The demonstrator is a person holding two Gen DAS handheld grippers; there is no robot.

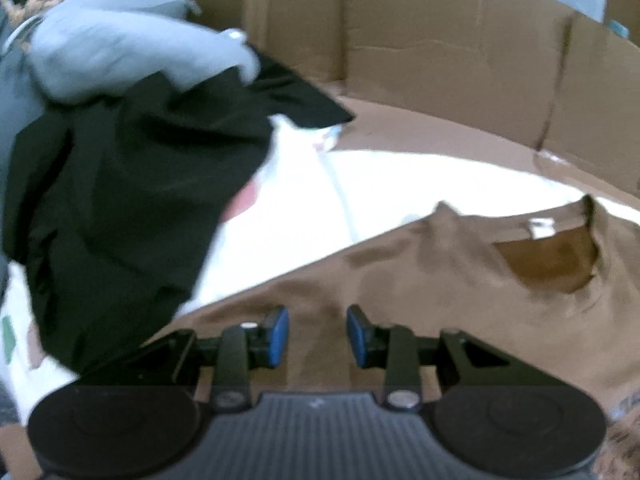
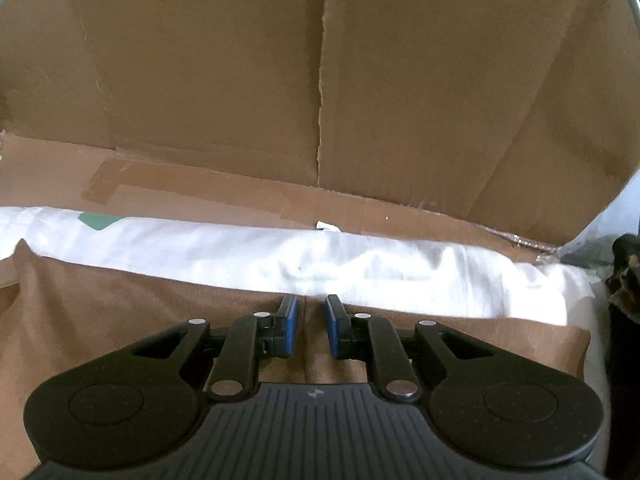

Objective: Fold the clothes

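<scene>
A brown T-shirt (image 1: 460,280) lies spread on a white sheet (image 1: 380,188). Its neck opening (image 1: 552,256), with a white label (image 1: 540,227), is at the right of the left wrist view. My left gripper (image 1: 318,334) hangs over the shirt's shoulder area; its blue pads (image 1: 280,334) stand apart, with brown cloth showing in the gap. In the right wrist view the same shirt (image 2: 120,312) fills the lower part. My right gripper (image 2: 312,328) is at the shirt's far edge, its pads a narrow gap apart over a crease. I see neither gripper pinching the cloth.
A black garment (image 1: 140,184) and a grey one (image 1: 132,52) are piled at the left. Cardboard walls (image 1: 440,24) (image 2: 200,80) stand behind the white sheet (image 2: 360,264). Something dark and patterned (image 2: 624,280) sits at the right edge.
</scene>
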